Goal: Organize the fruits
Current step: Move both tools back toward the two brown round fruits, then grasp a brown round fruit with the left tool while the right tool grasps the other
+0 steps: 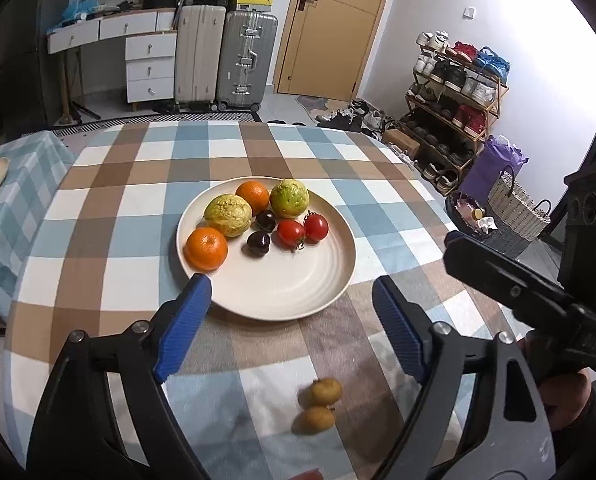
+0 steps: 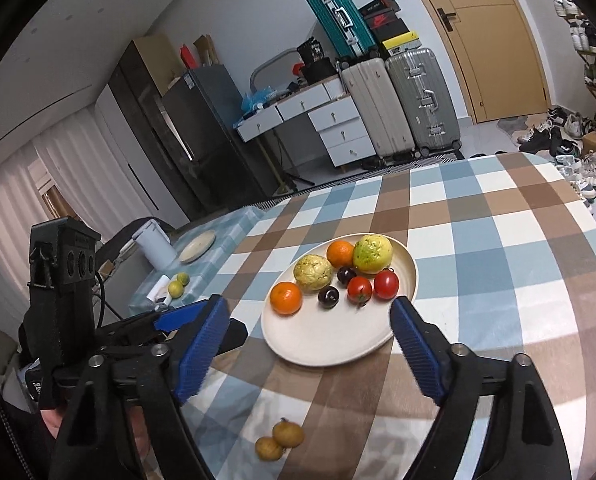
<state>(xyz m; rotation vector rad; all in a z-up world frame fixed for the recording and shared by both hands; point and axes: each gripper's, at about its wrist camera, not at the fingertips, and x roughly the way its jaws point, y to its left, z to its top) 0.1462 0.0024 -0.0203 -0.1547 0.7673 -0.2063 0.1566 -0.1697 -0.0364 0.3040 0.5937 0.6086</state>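
Both hand-held grippers, left (image 1: 285, 312) and right (image 2: 310, 332), stood wide and empty. Two small brown round fruits (image 1: 318, 406) lay low centre on the checked tabletop (image 1: 97, 240), outside the cream round plate (image 1: 298, 288). Best taken singly, gently.

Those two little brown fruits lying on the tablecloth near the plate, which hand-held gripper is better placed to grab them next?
Probably the left hand-held gripper. Its jaws stand open and empty, and the two brown fruits lie between its fingers, just below. From the right hand-held gripper, also open, they sit lower and off toward its left finger.
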